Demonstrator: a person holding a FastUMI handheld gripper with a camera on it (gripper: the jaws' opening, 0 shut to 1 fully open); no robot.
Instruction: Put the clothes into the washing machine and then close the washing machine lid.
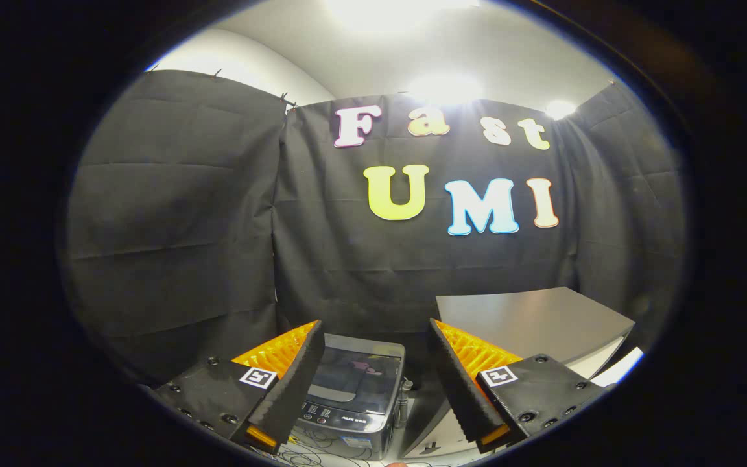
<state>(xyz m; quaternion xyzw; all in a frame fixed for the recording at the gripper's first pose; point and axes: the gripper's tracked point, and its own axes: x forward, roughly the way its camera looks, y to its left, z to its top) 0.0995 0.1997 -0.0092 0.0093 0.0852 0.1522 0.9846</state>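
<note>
The gripper has its two fingers spread wide apart, nothing between the pads, released and holding nothing; each finger is black with an orange ribbed back and a small square marker on its base. Seen through the gap between the fingers, and a little beyond and below them, stands the washing machine, a grey top-loading one. Its lid, a dark see-through panel, lies flat and closed over the tub, and a blurred pink shape shows under the glass; whether that is clothing inside or a reflection cannot be told. Loose cables lie on the floor in front of the washing machine. To the right of the washing machine stands a grey table. Behind the washing machine hangs the black cloth wall.
</note>
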